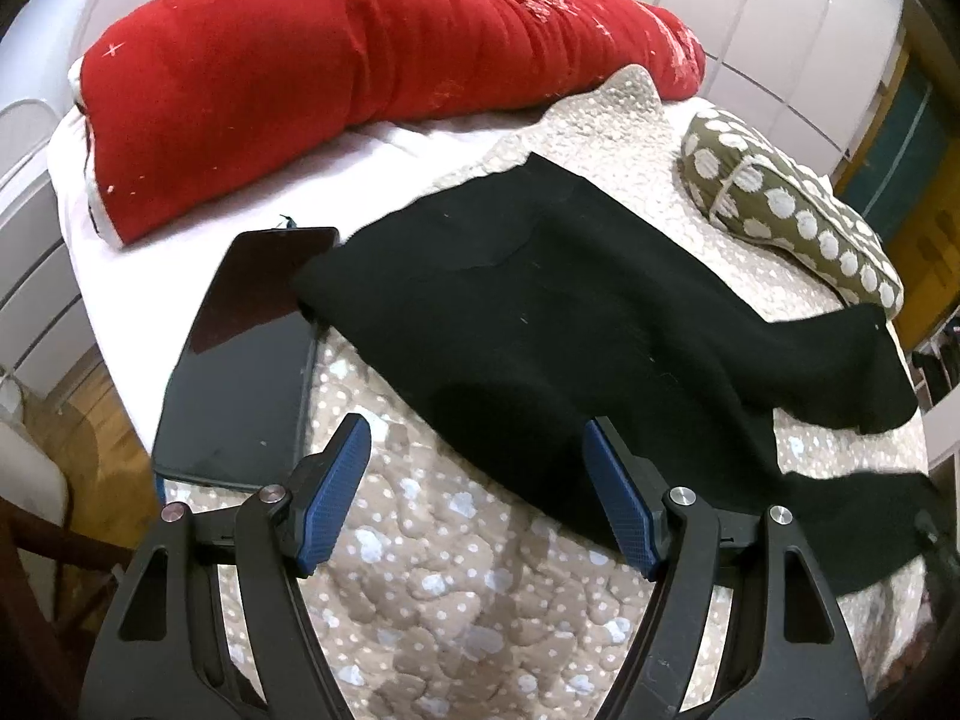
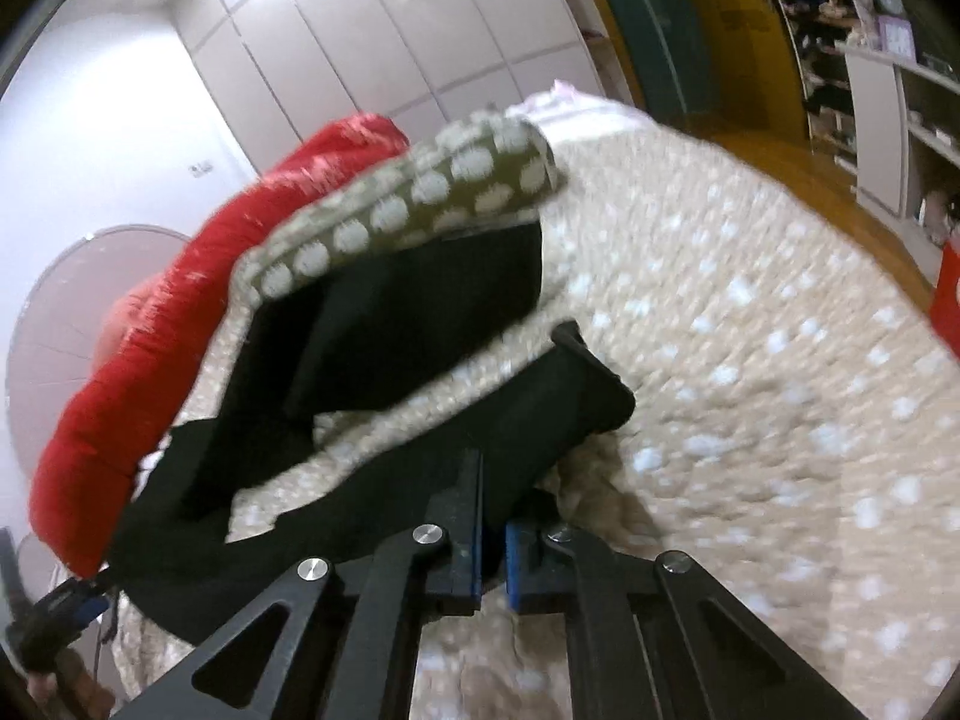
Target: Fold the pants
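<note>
Left gripper point(image 1: 474, 492) fingers spread wide and empty; right gripper point(image 2: 493, 531) fingers pinched on a leg of the black pants point(image 1: 540, 312).
The pants lie on the bed quilt point(image 1: 420, 588) just ahead of the left fingers: soft, limp, light; take hems or waistband. Only the left view shows the tablet point(image 1: 240, 360); only the right shows the grip.

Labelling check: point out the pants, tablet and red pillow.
pants point(image 1: 540, 300): left wrist view, middle of the black fabric.
tablet point(image 1: 246, 372): left wrist view, centre of the dark screen.
red pillow point(image 1: 288, 78): left wrist view, its broad front.
</note>
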`<state>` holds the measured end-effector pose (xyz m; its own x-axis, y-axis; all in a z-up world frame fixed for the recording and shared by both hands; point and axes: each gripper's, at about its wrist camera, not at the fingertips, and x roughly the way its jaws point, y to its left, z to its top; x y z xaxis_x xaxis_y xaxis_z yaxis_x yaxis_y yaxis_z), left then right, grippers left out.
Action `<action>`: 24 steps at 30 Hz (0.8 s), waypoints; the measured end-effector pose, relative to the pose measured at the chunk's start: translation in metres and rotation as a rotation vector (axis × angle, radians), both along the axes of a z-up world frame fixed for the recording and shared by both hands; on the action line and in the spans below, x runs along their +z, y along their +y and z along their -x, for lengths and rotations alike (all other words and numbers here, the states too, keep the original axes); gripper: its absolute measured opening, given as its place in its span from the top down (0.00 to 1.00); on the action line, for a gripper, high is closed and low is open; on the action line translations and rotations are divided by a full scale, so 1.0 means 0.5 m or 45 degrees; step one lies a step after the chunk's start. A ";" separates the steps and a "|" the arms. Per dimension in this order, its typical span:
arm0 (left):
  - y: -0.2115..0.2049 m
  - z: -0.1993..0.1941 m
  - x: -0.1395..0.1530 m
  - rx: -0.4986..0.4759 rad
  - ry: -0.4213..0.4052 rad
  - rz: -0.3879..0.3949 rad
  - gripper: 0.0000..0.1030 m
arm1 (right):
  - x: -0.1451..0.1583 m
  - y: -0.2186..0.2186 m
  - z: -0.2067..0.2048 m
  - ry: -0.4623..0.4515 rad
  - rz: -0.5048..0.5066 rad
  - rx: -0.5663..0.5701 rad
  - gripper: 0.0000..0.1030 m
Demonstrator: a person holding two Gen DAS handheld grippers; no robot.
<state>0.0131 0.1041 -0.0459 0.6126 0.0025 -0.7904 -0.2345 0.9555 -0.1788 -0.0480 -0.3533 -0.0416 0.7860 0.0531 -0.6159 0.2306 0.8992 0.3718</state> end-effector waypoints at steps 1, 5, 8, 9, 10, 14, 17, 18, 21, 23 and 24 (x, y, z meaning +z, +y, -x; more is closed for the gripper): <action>0.007 0.001 0.001 0.011 -0.003 0.006 0.28 | 0.017 -0.002 0.020 -0.016 0.022 0.004 0.96; 0.025 0.002 0.001 0.043 -0.011 0.024 0.28 | 0.046 -0.016 0.079 0.010 0.124 0.005 0.96; 0.030 0.001 -0.006 0.053 -0.004 0.049 0.28 | 0.004 -0.031 0.088 0.125 0.149 -0.001 0.96; 0.029 0.000 -0.009 0.053 -0.001 0.064 0.28 | -0.019 -0.036 0.086 0.171 0.132 0.009 0.96; 0.029 0.000 -0.011 0.049 0.002 0.078 0.28 | -0.044 -0.041 0.082 0.219 0.117 0.014 0.96; 0.019 -0.010 -0.016 0.042 0.000 0.064 0.28 | -0.068 -0.045 0.079 0.237 0.106 0.011 0.96; 0.011 -0.026 -0.029 0.027 0.022 0.068 0.28 | -0.061 -0.057 0.078 0.243 0.081 0.011 0.96; 0.008 -0.029 -0.033 0.020 0.030 0.065 0.28 | -0.056 -0.056 0.079 0.248 0.103 0.020 0.96; -0.003 -0.039 -0.047 0.011 0.072 0.004 0.28 | -0.034 -0.045 0.085 0.247 0.224 -0.013 0.96; -0.008 -0.043 -0.056 0.011 0.095 -0.025 0.28 | -0.043 -0.051 0.080 0.292 0.236 -0.022 0.96; -0.009 -0.042 -0.056 0.014 0.086 -0.031 0.28 | -0.058 -0.047 0.071 0.340 0.257 -0.003 0.96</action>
